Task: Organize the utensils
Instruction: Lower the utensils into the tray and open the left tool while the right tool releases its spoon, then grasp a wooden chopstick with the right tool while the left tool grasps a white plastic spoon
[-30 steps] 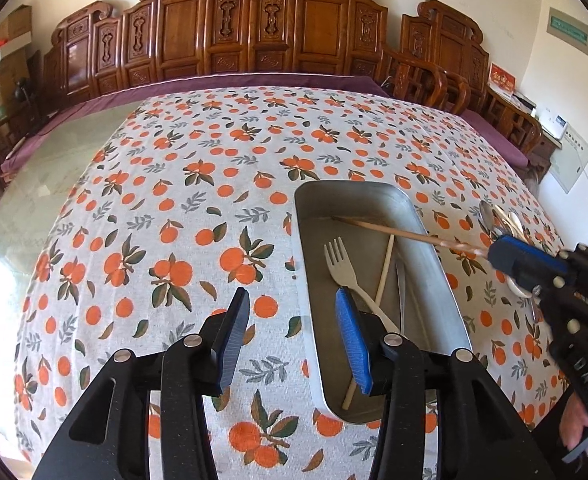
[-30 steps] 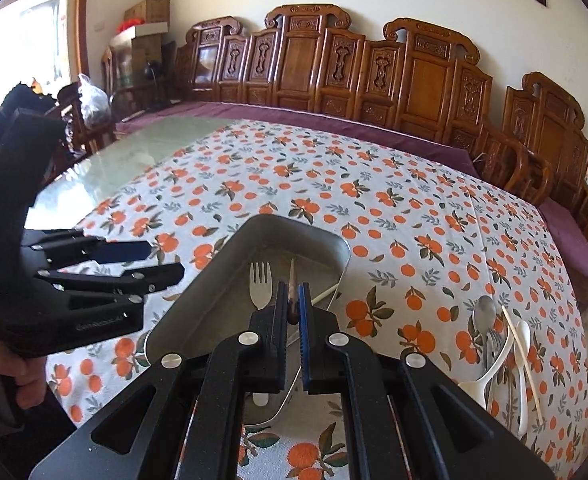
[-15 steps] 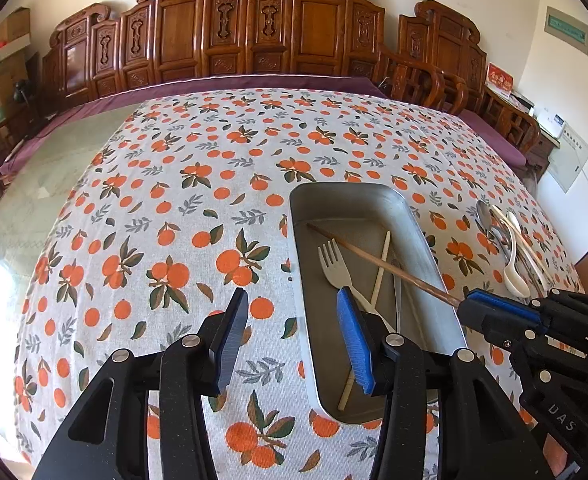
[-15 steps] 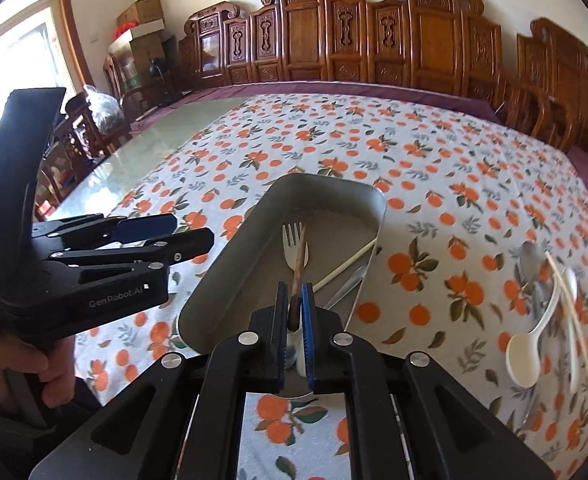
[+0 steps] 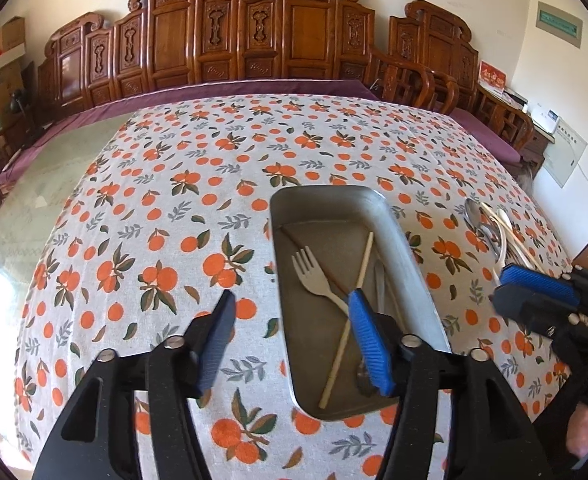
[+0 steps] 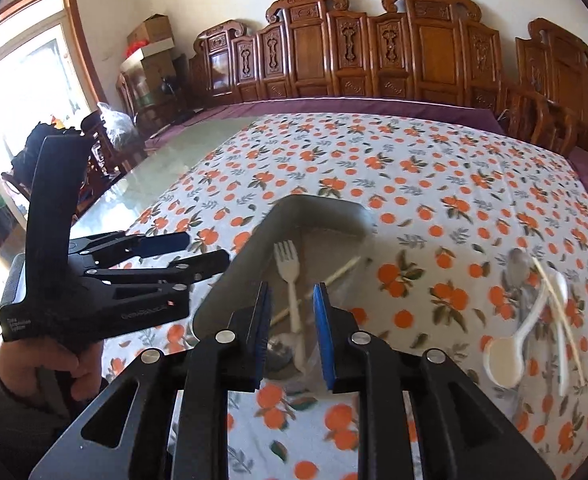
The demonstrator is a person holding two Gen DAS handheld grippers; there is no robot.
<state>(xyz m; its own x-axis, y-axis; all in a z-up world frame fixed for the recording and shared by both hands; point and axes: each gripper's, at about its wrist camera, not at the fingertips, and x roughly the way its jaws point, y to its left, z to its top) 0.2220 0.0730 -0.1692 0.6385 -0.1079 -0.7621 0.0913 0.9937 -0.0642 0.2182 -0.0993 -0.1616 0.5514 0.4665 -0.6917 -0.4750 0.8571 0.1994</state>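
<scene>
now the dark chopstick [image 5: 314,258] lies in the tray [image 5: 410,252], beyond both grippers' jaws (apart, empty).

1. On the side of the left gripper [image 6: 198,254], in the right wrist view, pale lettering was seen; "GenRobot.AI" could just be made out.
2. A smaller white two-line label near that gripper's handle end was too small to be read.
3. On the right gripper [image 5: 534,288], in the left wrist view, the letters "DA" were seen, cut off at the frame edge.
4. White characters on a green wall sign [image 5: 559,24] and gold ones on a red card [image 5: 493,79] were illegible.
</scene>
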